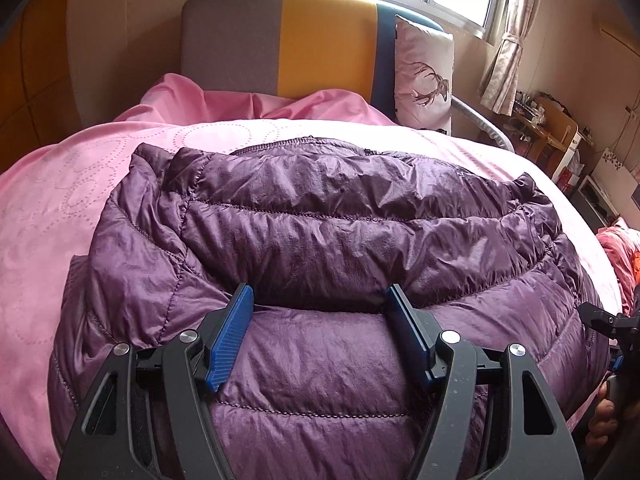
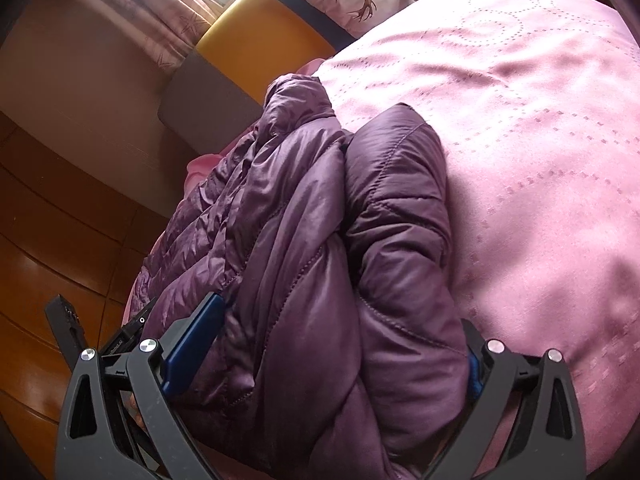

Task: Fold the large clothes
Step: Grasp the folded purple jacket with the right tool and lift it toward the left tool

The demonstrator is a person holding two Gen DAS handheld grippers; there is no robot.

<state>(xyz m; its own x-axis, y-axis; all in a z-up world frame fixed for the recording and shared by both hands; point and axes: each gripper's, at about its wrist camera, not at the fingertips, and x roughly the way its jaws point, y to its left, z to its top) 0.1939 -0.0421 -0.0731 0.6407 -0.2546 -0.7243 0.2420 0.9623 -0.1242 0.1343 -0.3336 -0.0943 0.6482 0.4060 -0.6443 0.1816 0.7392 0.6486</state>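
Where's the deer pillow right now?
In the left wrist view the deer pillow stands upper right, leaning against the striped headboard, beyond the purple jacket.

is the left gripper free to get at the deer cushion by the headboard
Probably not from here: the left gripper sits low on the purple puffer jacket, and the deer cushion stands across the pink bedspread. Nothing blocks the way.

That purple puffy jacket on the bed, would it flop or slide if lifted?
The jacket looks puffy and quilted, so probably light and floppy, sagging from any hold. Its shiny fabric suggests it may slip. The folded layers would likely spring open.
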